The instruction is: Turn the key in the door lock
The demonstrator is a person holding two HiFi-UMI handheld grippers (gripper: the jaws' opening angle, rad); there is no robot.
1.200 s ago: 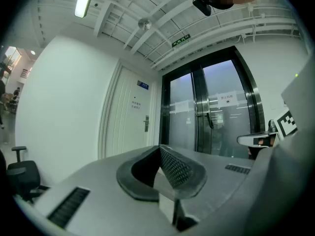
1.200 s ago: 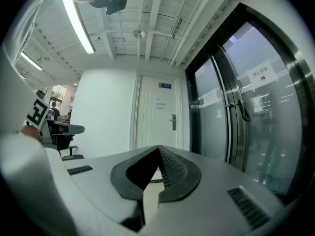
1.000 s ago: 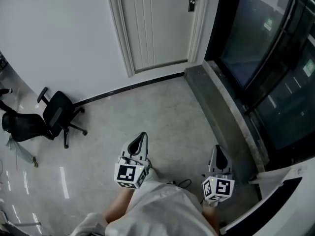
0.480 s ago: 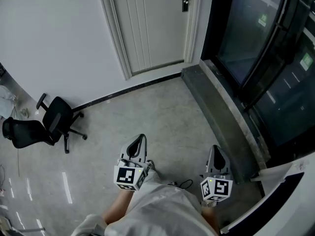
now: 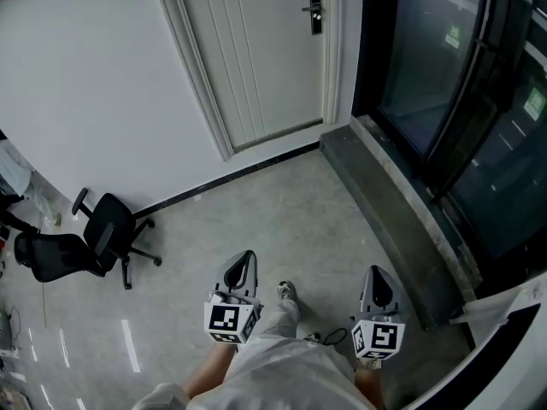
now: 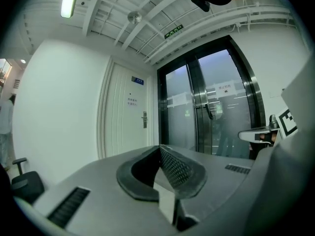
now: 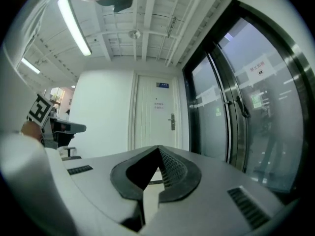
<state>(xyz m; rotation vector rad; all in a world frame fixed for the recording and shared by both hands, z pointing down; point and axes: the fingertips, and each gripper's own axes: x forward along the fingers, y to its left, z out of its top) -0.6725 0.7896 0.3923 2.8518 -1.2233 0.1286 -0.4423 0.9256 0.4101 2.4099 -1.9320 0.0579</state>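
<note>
- Since a second ago the door (image 5: 256, 58) is coming further into the head view. Its lock (image 5: 314, 11) is now sitting lower and further left, and the chair (image 5: 94, 242) is drifting right. A shoe (image 5: 287, 290) is showing between the grippers, so I judge I am walking toward the door.
- That lock is sitting at the door's right edge, well apart from both grippers. I am seeing it ahead in both gripper views, too small to tell whether a key is in it.
- I am judging this step as the approach, with none of the turning begun yet.
- To do it well, I am planning to keep closing on the door beside the glass doors (image 5: 444, 75) and stop square to the lock. I would open one gripper only once the key's head is plain, so the pads take its flat faces and the wrist rolls about the key's own line.
- Left gripper (image 5: 244, 263) is carrying its jaws pressed together, tips touching, with nothing between them.
- Right gripper (image 5: 379, 278) is doing the same, jaws together, holding nothing and touching nothing.
- Both are pointing level toward the door, side by side over the floor (image 5: 282, 195).
</note>
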